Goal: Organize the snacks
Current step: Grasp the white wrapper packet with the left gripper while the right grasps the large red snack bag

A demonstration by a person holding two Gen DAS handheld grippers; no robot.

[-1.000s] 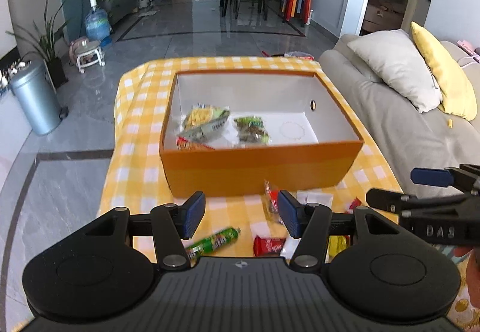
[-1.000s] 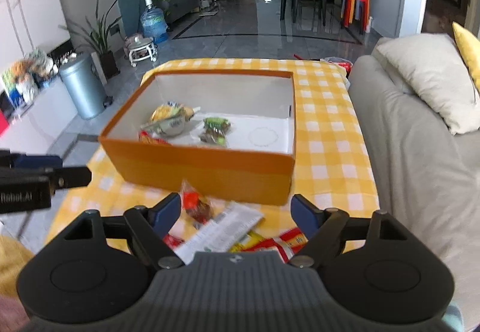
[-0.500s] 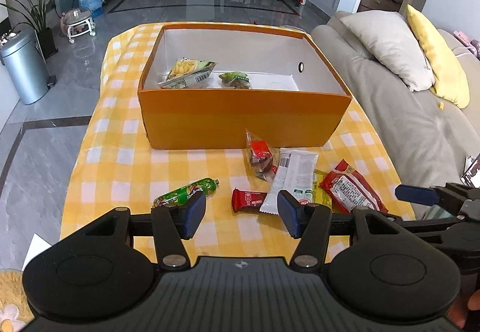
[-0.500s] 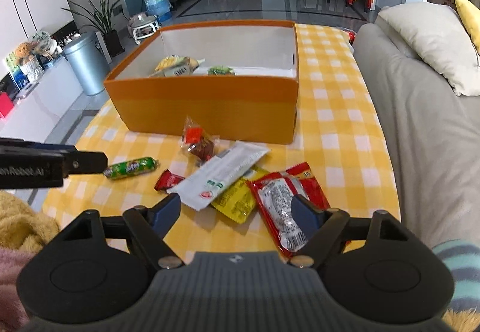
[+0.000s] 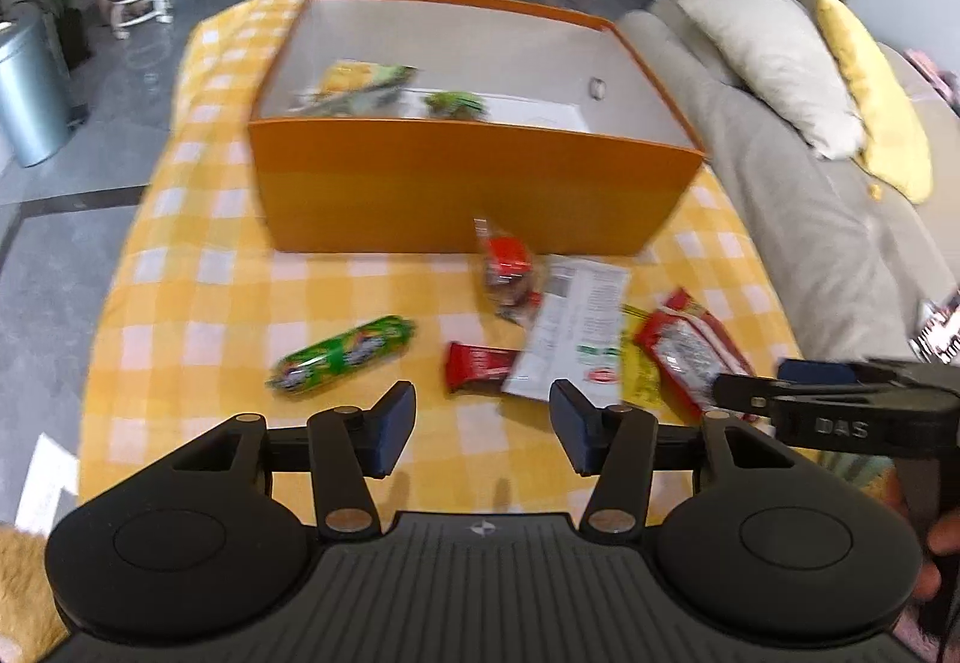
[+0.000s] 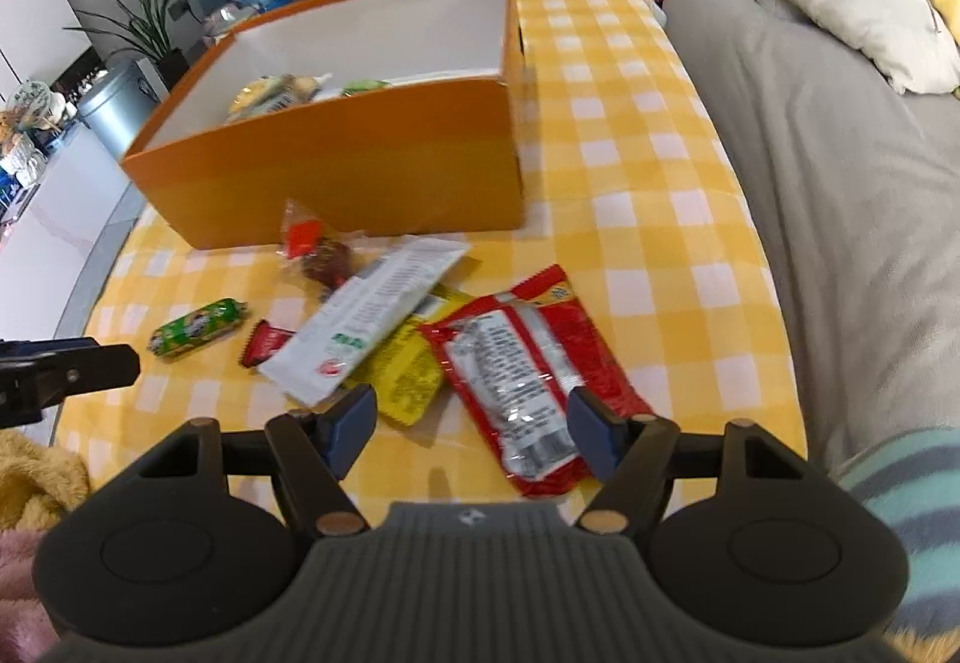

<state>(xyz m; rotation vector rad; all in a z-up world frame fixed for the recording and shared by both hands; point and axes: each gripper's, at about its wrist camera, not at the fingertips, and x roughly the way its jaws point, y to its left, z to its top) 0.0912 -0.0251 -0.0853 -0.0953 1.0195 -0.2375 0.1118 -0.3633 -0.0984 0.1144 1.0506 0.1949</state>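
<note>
1. Left wrist view: the left gripper is hovering over bare yellow-checked bench, jaws partly apart, closing, holding nothing. The green snack roll and red bar are lying just beyond its fingertips. The orange box is sitting farther back, with open cloth between it and the roll. The right gripper is reaching in from the right edge.
2. Right wrist view: the right gripper is closing, jaws still apart, with the near end of the red packet between them, untouched. The white packet is overlapping the yellow packet. Open checked cloth is running rightward to the bench edge beside the sofa.
</note>
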